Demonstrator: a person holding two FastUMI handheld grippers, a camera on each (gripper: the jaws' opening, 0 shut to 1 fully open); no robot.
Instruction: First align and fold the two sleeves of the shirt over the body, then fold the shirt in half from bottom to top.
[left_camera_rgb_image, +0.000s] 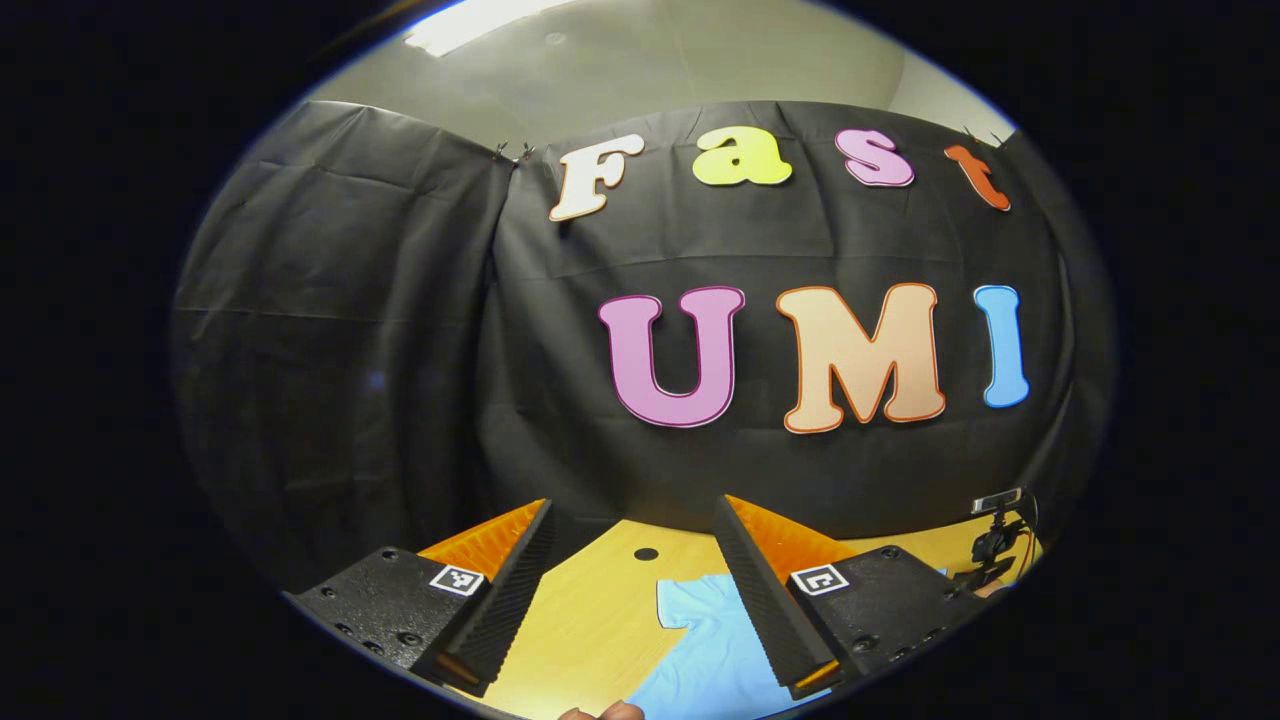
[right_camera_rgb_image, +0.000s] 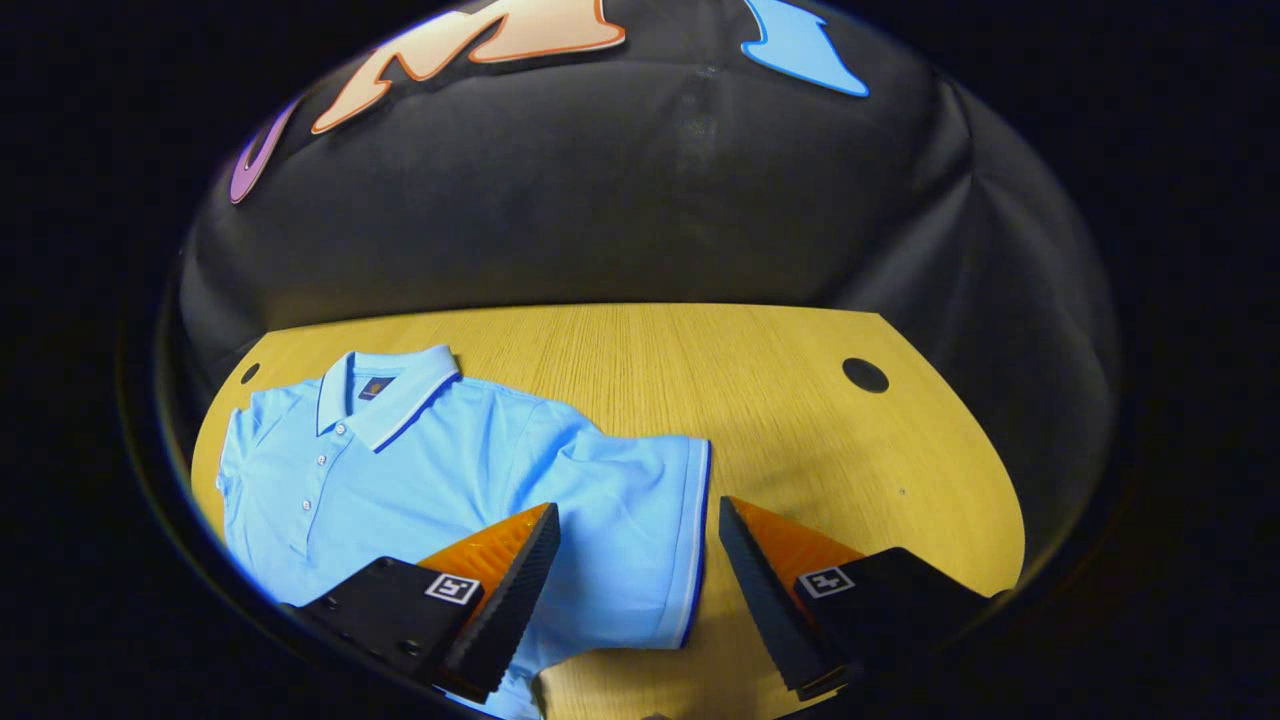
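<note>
A light blue polo shirt (right_camera_rgb_image: 420, 470) lies flat on the wooden table (right_camera_rgb_image: 700, 380), collar toward the booth wall, one short sleeve (right_camera_rgb_image: 640, 540) spread out to the right. My right gripper (right_camera_rgb_image: 635, 520) hovers open above that sleeve, its fingers on either side of the sleeve's hem. In the left gripper view, my left gripper (left_camera_rgb_image: 635, 520) stands open, raised and aimed mostly at the wall; a sleeve of the blue shirt (left_camera_rgb_image: 705, 640) shows low between its fingers. Nothing is held by either gripper.
The table has a round cable hole (right_camera_rgb_image: 865, 375) at the back right and another (left_camera_rgb_image: 646, 553) in the left gripper view. A small camera on a stand (left_camera_rgb_image: 995, 540) sits at the table's far right. Part of a hand (left_camera_rgb_image: 600, 712) shows at the bottom edge.
</note>
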